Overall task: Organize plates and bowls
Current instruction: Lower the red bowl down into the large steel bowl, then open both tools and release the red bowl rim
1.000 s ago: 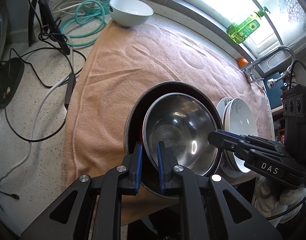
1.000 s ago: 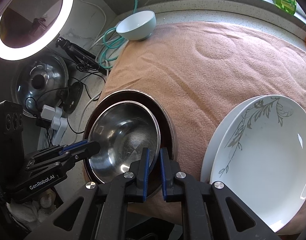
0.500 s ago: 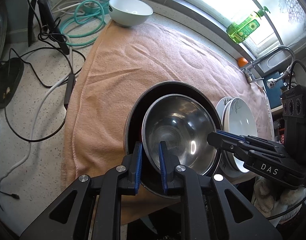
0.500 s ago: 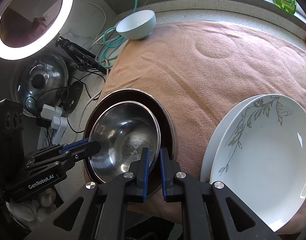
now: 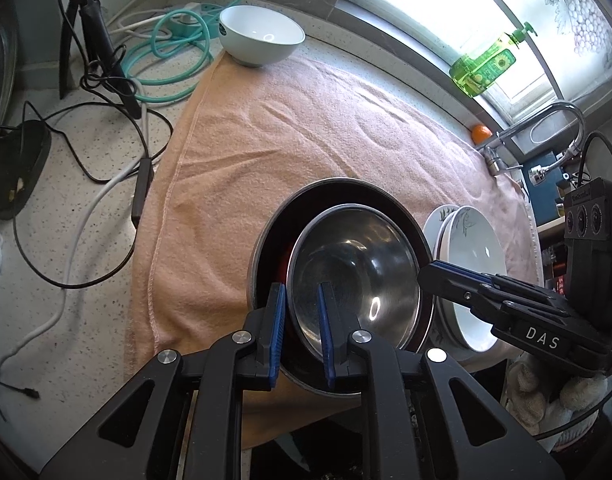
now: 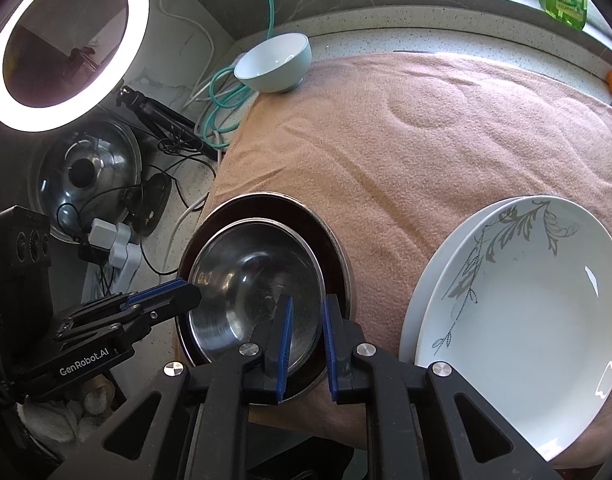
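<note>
While your peach towel (image 5: 266, 152) covers the counter, a steel bowl (image 5: 357, 268) sits nested in a wider dark basin (image 5: 337, 192) beside stacked white plates (image 6: 545, 300). Your left gripper (image 5: 300, 320) straddles the bowl's rim, slightly parted; your right gripper's (image 6: 307, 332) jaws are opening around the opposite rim.

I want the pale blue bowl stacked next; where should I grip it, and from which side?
Probably the near rim of the pale blue bowl, coming down from the towel side, one finger inside and one outside. It sits mouth-up, and its round wall looks too wide to span.
</note>
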Demonstrator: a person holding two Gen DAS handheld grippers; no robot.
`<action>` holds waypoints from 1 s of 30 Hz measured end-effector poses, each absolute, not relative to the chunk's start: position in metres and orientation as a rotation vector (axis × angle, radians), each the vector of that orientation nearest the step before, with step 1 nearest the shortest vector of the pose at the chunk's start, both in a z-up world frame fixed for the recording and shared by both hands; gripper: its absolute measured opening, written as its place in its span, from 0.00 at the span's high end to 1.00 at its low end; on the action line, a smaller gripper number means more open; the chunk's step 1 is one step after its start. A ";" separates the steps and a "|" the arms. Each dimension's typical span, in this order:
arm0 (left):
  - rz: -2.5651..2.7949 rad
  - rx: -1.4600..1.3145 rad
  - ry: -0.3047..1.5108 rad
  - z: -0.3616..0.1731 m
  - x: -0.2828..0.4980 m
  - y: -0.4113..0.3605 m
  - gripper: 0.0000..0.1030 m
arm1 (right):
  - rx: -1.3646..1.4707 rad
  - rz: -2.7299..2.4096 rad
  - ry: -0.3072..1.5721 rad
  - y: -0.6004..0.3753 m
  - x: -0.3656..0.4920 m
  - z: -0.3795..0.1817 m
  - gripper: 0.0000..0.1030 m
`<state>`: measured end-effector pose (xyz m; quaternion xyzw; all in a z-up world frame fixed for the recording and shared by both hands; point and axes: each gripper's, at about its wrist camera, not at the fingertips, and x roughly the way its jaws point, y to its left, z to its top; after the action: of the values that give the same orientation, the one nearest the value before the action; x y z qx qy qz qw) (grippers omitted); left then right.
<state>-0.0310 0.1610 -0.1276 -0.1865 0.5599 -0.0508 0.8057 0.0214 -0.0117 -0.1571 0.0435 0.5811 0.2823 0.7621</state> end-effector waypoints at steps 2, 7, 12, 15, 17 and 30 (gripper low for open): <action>-0.107 -0.399 1.194 -0.126 -0.031 0.161 0.86 | 0.096 0.617 1.259 -0.012 0.021 -0.155 0.87; -0.102 -0.411 1.173 -0.120 -0.031 0.163 0.86 | 0.107 0.618 1.242 -0.014 0.022 -0.149 0.87; -0.101 -0.411 1.154 -0.114 -0.030 0.165 0.86 | 0.124 0.618 1.226 -0.018 0.023 -0.143 0.87; -0.095 -0.419 1.145 -0.111 -0.030 0.166 0.86 | 0.127 0.621 1.216 -0.019 0.023 -0.139 0.87; -0.090 -0.425 1.138 -0.110 -0.030 0.167 0.86 | 0.131 0.625 1.210 -0.020 0.023 -0.136 0.87; -0.043 -0.463 1.081 -0.091 -0.036 0.168 0.86 | 0.145 0.662 1.145 -0.036 0.027 -0.110 0.87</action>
<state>-0.0360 0.1677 -0.0914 -0.2182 0.5099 -0.0204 0.8319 0.0265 -0.0365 -0.1096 0.0674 0.5312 0.3072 0.7867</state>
